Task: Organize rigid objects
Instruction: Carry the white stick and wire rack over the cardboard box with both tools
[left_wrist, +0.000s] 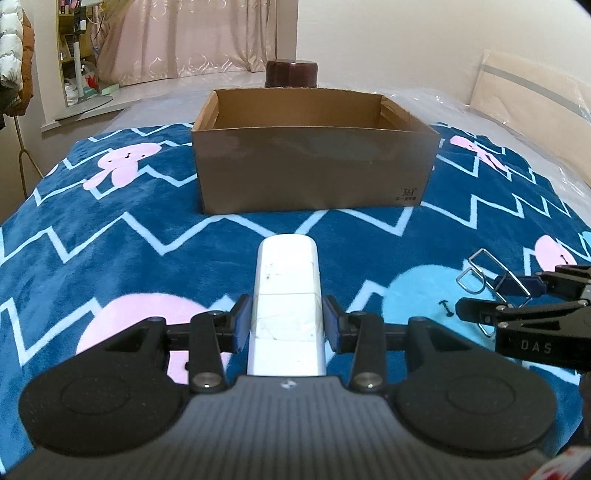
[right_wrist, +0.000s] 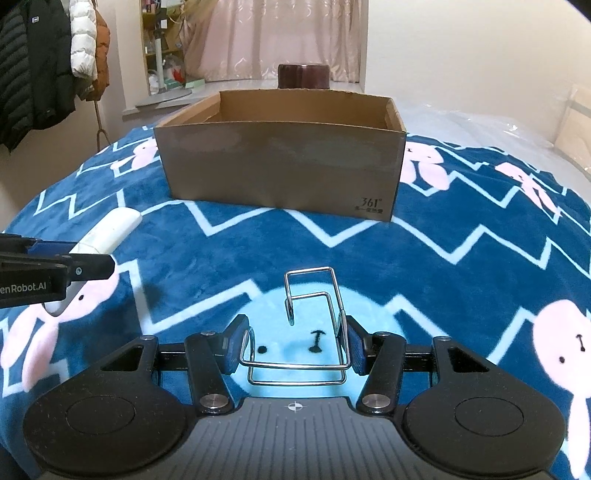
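Observation:
My left gripper (left_wrist: 286, 323) is shut on a white oblong plastic device (left_wrist: 287, 284), its pads pressed against both sides, low over the blanket. My right gripper (right_wrist: 293, 345) is shut on a bent silver wire rack (right_wrist: 314, 317), its pads touching the wire on both sides. An open brown cardboard box (left_wrist: 314, 170) stands ahead on the blanket, also in the right wrist view (right_wrist: 280, 170). In the right wrist view the left gripper and white device (right_wrist: 110, 230) sit at left. In the left wrist view the right gripper (left_wrist: 517, 299) and wire rack (left_wrist: 480, 269) sit at right.
A blue zigzag blanket (left_wrist: 110, 240) with pink rabbits covers the bed. A dark brown round container (left_wrist: 291, 74) stands behind the box. Plastic-wrapped mattress (left_wrist: 517, 110) lies to the right. Jackets (right_wrist: 44, 66) hang at left.

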